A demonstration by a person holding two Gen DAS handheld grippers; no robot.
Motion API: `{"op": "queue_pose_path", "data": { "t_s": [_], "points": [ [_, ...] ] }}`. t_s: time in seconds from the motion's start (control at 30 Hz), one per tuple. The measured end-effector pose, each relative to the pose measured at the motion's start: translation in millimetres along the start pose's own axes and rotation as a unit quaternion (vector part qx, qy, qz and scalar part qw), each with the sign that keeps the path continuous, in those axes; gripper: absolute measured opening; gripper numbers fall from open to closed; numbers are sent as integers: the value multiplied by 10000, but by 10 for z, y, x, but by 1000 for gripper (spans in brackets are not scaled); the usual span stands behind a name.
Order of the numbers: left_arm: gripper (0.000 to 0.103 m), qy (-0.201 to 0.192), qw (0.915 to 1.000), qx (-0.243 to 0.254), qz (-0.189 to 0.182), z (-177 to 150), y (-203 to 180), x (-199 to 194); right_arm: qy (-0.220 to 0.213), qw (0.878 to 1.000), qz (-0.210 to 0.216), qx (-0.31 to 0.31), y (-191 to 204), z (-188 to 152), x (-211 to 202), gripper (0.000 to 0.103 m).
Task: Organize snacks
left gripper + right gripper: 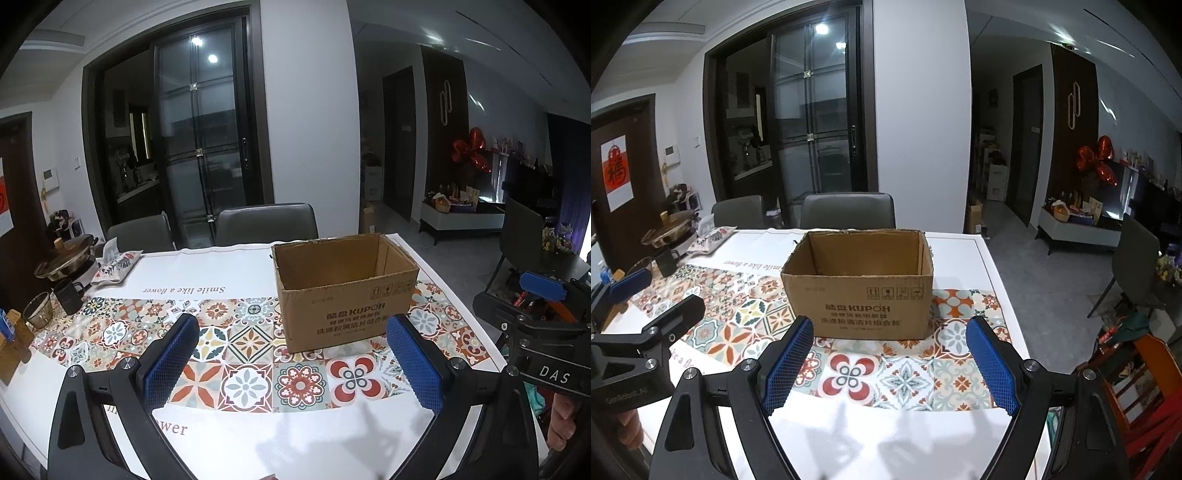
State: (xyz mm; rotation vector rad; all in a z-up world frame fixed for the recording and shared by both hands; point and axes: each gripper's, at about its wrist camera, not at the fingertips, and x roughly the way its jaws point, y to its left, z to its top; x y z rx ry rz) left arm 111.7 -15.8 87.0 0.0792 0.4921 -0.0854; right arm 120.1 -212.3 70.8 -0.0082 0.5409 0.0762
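1. Dark glazed sliding doors (pixel 812 125) and white walls stand behind a dining table (pixel 964 254) spread with a white cloth bearing a band of coloured tile patterns (pixel 849 369); two grey chairs (pixel 847 210) sit at its far edge.
2. Toward the far right part of the table stands an open cardboard box (pixel 857 291), brown, upright, flaps out of sight, with black lettering and handling symbols on its near face. Its inner walls look bare; the floor inside is hidden by the near wall, so any contents cannot be told.
3. The left gripper (pixel 291 362) hovers over the tile band with its blue ribbed pads (pixel 170 363) wide apart and nothing between them; the box is just beyond its right finger.
4. The right gripper (pixel 894 365) is likewise spread wide and empty, aimed straight at the box's near face without touching it.
5. At the table's far left corner sit a lidded metal pot (pixel 68 258), a patterned tissue pouch (pixel 116 266), a black mug (pixel 68 295) and a glass vessel (pixel 38 310); the latter's contents are unclear.
6. Off the table's right edge, an orange rack (pixel 1137 387) holds items too blurred to identify; no snack packets can be picked out clearly.
7. A hand (pixel 563 421) shows at the left view's right rim, cut off by the frame.
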Motion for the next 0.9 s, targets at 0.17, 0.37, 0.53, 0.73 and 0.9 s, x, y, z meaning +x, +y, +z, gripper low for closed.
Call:
{"op": "queue_pose_path", "data": {
  "t_s": [0.17, 0.37, 0.53, 0.73, 0.9],
  "points": [
    [103, -114, 9999, 28, 62, 4, -4, -52, -33, 10000, 0, -30, 3, -13, -30, 85],
    [103, -155, 9999, 31, 60, 11, 2, -73, -39, 10000, -12, -24, 15, -2, -35, 85],
    [103, -150, 9999, 46, 59, 14, 2, -75, -47, 10000, -19, -24, 15, 10, -37, 85],
    [103, -141, 9999, 25, 47, 4, 11, -63, -41, 10000, -20, -29, 13, 12, -44, 85],
    [103, -91, 9999, -30, 33, -3, 30, -49, -33, 10000, -19, -43, 9, 6, -62, 85]
  ]
}}
